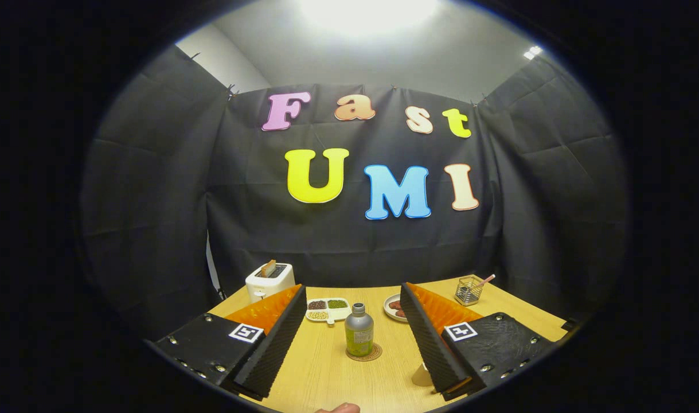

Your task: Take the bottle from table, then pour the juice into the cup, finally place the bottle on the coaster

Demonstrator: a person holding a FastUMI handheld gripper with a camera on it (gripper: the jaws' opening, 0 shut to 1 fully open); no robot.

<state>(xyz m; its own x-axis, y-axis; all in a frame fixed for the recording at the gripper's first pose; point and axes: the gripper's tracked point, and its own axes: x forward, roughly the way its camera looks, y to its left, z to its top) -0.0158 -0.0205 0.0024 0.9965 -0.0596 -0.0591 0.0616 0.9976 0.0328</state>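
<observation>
Black ribbed fingers of the gripper [352, 338] stand spread wide, grasping nothing. Between them, just ahead, the bottle [359, 331] stands upright on the coaster [364, 354]; a cup [421, 376] peeks beside the right finger. To finish well, I judge: draw straight back without brushing the bottle. Beyond sit a divided dish [328, 310], a plate [394, 307] and a toaster [269, 280].

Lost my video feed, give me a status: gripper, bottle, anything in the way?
Gripper open, empty. Bottle upright on coaster, between the fingers. Cup partly hidden behind one finger. Path ahead unobstructed.
</observation>
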